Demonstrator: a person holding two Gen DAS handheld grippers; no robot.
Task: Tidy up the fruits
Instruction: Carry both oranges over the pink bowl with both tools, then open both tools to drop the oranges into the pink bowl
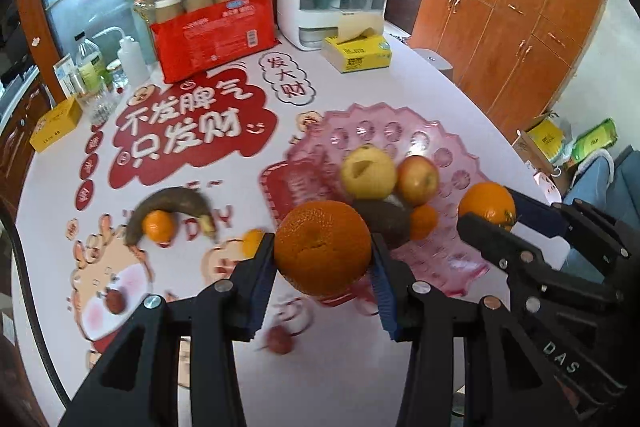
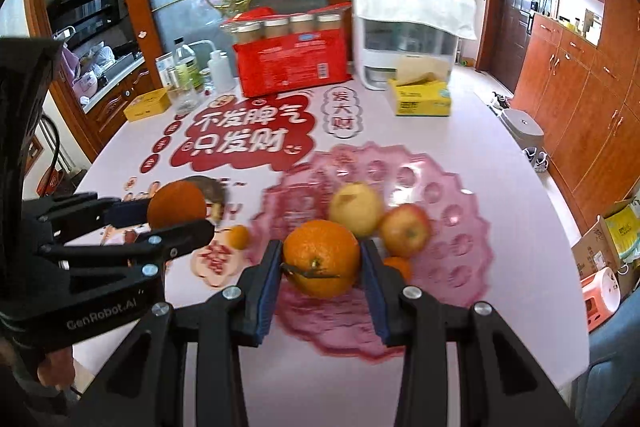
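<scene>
Table (image 1: 420, 75) bearing a pink fruit plate (image 1: 448, 147), already holding a pear (image 1: 368, 173) and an apple (image 1: 418, 179). Left gripper (image 1: 323, 259) clamps a large orange (image 1: 323, 247) near the plate's rim; right gripper (image 2: 320, 263) clamps a stemmed orange (image 2: 321, 257) above the plate. Risk: either orange released onto the pile may roll off; a banana (image 1: 176, 201) and small tangerines remain outside.
</scene>
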